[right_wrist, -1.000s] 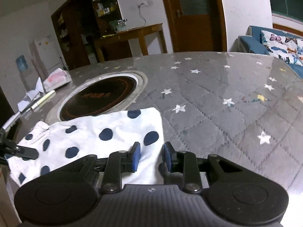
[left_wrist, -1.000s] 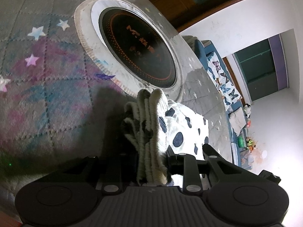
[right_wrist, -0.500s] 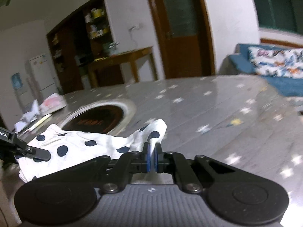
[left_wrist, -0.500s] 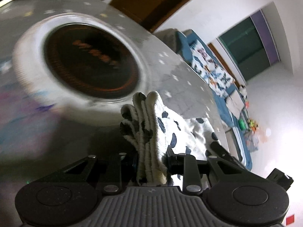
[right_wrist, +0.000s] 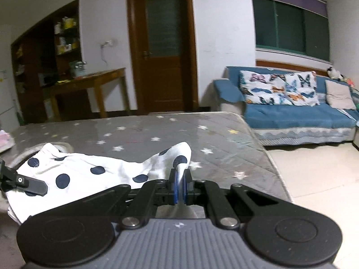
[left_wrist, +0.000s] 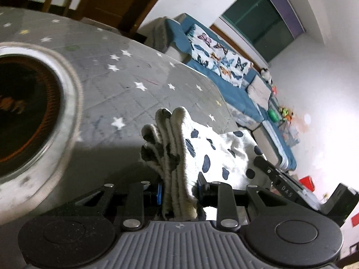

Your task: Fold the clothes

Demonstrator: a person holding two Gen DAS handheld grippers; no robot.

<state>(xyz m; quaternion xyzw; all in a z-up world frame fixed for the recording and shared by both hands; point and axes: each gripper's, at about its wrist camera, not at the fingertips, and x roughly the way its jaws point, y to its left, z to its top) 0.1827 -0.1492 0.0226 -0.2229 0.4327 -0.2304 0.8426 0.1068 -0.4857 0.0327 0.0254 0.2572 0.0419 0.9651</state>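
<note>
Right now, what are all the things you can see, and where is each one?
garment: one, white with navy dots, lifted over the table, held at both ends
table: one, grey with stars, under the garment
burner: one, black in a white ring, set in the table, left
sofa: one, blue, beyond the table, right
butterfly cushions: two, white, on the sofa
plain cushion: one, beige, right of the butterfly cushions
door: one, brown, back wall
side table: one, wooden, left of the door
window: one, dark green, above the sofa
left gripper: black, fingers shut on the ribbed waistband
right gripper: black, fingers shut on a corner
</note>
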